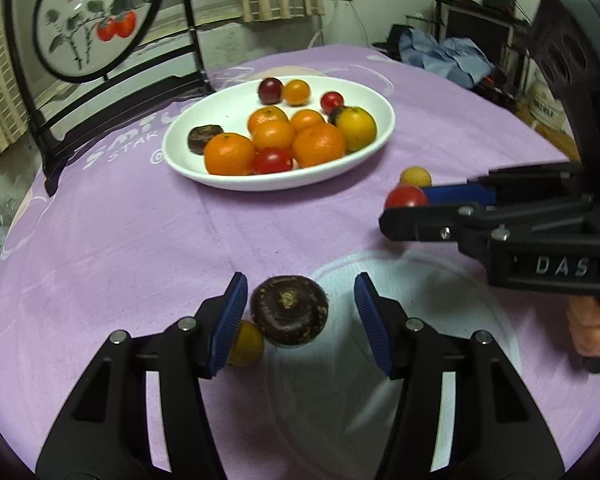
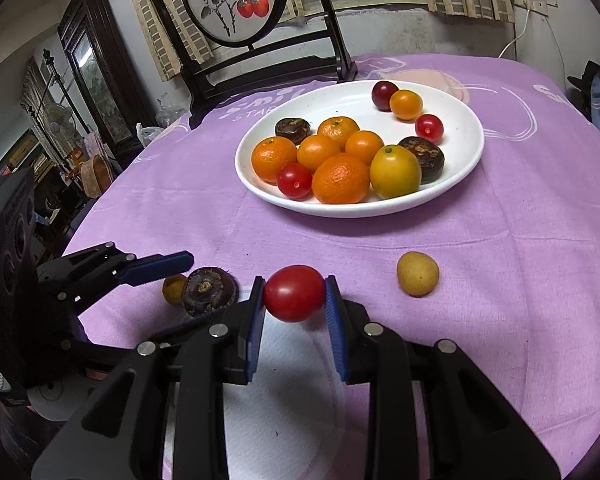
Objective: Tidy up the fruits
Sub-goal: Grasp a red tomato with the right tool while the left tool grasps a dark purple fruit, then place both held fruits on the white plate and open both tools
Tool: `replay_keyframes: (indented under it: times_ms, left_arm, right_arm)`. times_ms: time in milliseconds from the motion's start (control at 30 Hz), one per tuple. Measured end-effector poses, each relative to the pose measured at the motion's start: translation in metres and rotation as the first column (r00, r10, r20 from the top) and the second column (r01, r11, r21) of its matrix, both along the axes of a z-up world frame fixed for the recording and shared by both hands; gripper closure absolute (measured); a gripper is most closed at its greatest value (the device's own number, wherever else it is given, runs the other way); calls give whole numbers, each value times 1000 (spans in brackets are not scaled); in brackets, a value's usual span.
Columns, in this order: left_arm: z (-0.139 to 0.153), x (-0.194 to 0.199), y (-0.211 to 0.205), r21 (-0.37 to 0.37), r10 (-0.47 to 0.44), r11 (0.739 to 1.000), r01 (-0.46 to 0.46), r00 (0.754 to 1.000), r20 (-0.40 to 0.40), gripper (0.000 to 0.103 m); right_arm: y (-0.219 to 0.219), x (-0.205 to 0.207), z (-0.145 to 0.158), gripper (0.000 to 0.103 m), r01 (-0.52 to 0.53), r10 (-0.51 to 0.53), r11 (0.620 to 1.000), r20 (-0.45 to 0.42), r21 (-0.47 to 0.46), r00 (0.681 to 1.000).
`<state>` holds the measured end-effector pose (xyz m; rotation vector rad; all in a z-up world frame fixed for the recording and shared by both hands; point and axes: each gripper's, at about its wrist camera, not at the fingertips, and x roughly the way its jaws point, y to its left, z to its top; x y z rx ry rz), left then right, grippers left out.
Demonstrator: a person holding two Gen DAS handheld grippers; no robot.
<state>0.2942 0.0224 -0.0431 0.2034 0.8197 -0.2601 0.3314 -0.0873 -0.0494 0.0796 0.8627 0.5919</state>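
A dark brown water chestnut (image 1: 289, 310) lies on the purple cloth between the blue pads of my left gripper (image 1: 300, 280). A gap shows on its right side, so the jaws stand open around it. A small yellow fruit (image 1: 246, 344) sits just behind the left pad. My right gripper (image 2: 295, 280) is shut on a red cherry tomato (image 2: 294, 294), just above the cloth. Another yellow fruit (image 2: 417, 279) lies to its right. Beyond them, the white plate (image 2: 460, 148) holds several oranges, tomatoes, chestnuts and a yellow fruit.
A black-framed round painting on a stand (image 2: 236, 0) rises at the table's far edge, behind the plate. The round table's cloth (image 1: 120, 240) drops off on all sides. A hand (image 1: 592, 328) grips the right tool's handle. Furniture and clutter crowd the room beyond.
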Motion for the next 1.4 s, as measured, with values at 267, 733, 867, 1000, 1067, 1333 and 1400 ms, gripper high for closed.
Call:
replay_keyframes:
  times_ms: [267,733,867,1000,1067,1333,1400]
  left_arm:
    - [-13,5,-6,107,-7,994,9,1000,-22,47]
    - [-12,7,5,83,5,997,-1,999,-51,65]
    - [-5,5,9,33,25,999,-24,999,-36,66]
    - [10,1,18,-73,40,997,-41,999,-22,66]
    - [17,0,21,-120,49,991,-52,999,-21,66]
    - [72,50,32,-207,124,972,-109,991,59,66]
    - [77,75,28,-208,140,970,-124,988,62,66]
  right_arm:
    - [-2,1,0,73,8,-8,1000,-4,0,1000]
    - [-7,0,2,73,17,-17,1000,-4,7,1000]
    - [-6,0,2,73,9,-9,1000,-2,8,1000]
    - [-6,-2,3,73,1,-1,1000,1,18,1000]
    - [-10,-1,8,73,-4,4,998,-2,60,1000]
    - [-21,51,45,73,111,-127,988,155,106,980]
    - [-20,70,45,73,134,-149,986,159,101,976]
